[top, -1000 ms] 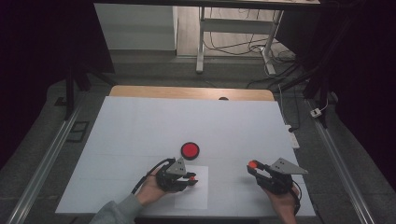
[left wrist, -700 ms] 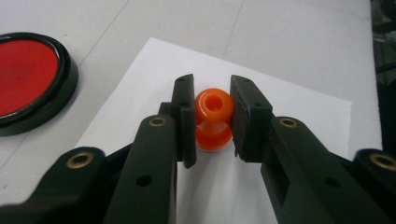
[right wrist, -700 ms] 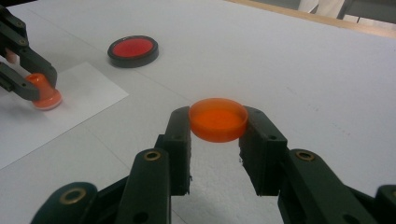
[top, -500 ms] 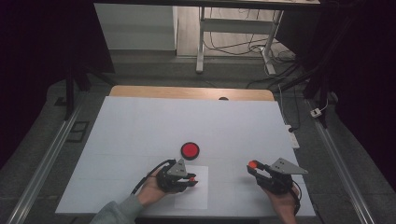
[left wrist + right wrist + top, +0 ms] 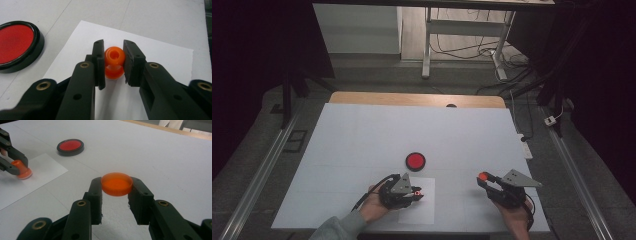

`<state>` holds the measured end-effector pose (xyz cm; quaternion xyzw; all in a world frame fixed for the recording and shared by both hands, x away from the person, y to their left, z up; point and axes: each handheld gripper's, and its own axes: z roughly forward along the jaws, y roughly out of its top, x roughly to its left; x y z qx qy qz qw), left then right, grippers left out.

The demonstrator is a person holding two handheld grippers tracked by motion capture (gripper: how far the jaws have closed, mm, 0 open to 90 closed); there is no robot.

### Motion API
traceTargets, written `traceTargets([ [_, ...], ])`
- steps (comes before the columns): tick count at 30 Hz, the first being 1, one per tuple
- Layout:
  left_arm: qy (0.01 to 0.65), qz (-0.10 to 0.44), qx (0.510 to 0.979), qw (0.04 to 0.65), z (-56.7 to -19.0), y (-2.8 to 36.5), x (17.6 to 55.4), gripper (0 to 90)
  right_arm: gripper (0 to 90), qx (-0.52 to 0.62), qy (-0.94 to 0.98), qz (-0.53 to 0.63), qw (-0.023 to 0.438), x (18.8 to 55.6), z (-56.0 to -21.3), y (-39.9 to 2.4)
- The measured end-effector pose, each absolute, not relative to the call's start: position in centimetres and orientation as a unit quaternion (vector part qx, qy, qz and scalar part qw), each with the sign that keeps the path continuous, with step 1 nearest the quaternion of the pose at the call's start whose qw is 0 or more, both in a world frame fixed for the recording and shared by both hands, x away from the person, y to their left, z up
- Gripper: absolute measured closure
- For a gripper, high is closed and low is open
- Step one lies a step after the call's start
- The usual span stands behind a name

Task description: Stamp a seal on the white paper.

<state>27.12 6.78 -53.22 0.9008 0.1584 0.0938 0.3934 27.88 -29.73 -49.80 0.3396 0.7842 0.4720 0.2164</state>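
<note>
- The left gripper (image 5: 114,62) pinches a small orange plastic bottle-shaped piece with an open round mouth (image 5: 114,62), one black jaw pressed on each side of it, in the middle of the left gripper view.
- That orange piece stands upright on a white sheet of paper (image 5: 160,55); its long axis runs vertical, mouth up, wider base touching the paper. The right gripper view shows it at the left edge (image 5: 21,170), standing the same way.
- The right gripper (image 5: 116,185) clamps a shallow round orange plastic cap (image 5: 116,183) between its jaws, centre of its own view, open side up, held level; whether it clears the table I cannot tell.
- A round red disc with a black rim (image 5: 415,160) lies flat just above the paper in the high view, apart from both grippers.
- All rests on a white table (image 5: 362,135) with a wooden far edge; dark floor, cables and table legs fill the top of the frame.
</note>
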Motion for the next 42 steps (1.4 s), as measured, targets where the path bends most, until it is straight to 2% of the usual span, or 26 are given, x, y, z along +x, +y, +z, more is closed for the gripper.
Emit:
traceTargets([
  [34, 0.165, 0.093, 0.899, 0.395, -53.1, 6.8, 27.1, 72.9, 64.2, 0.341, 0.784, 0.472, 0.216, 27.9, -49.8, -29.8],
  [36, 0.176, 0.103, 0.887, 0.415, -52.5, 7.2, 27.1, 72.8, 64.2, 0.341, 0.784, 0.472, 0.216, 27.9, -49.8, -29.8],
  [38, 0.198, 0.085, 0.862, 0.46, -51.7, 7.9, 27.3, 72.8, 64.2, 0.34, 0.783, 0.473, 0.217, 27.9, -49.7, -29.8],
  [42, 0.204, 0.078, 0.847, 0.485, -51.1, 8.7, 27.5, 72.8, 64.2, 0.342, 0.783, 0.473, 0.215, 27.9, -49.8, -29.9],
])
